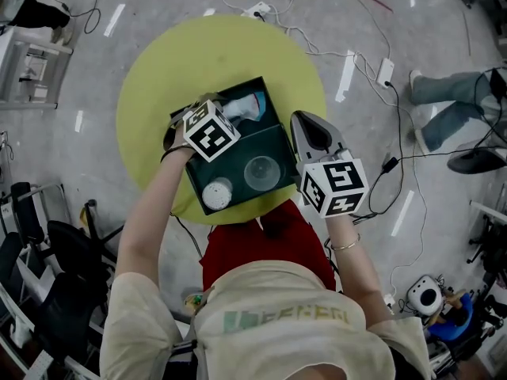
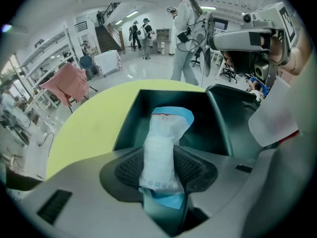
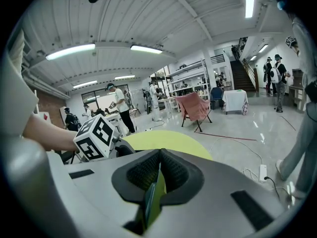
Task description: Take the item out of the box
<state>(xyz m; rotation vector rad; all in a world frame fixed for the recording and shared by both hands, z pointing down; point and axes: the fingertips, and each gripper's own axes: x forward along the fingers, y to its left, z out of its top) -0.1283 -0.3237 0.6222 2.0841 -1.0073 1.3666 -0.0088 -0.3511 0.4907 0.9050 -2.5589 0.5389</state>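
A dark green box (image 1: 269,145) lies open on a round yellow table (image 1: 158,77). My left gripper (image 1: 228,115) hangs over the box's far compartment, shut on a white and blue packet (image 1: 247,105). In the left gripper view the packet (image 2: 166,133) sticks up from between the shut pads (image 2: 198,165), above the box's inside (image 2: 129,118). My right gripper (image 1: 305,125) is at the box's right edge. In the right gripper view its jaws (image 3: 157,172) are closed on a thin dark green edge (image 3: 150,202), seemingly the box's wall.
A round white item (image 1: 216,194) and a clear round item (image 1: 261,172) sit in the box's near half. Cables and a power strip (image 1: 385,71) lie on the floor. A person's legs (image 1: 451,101) are at the right, chairs (image 1: 40,236) at the left.
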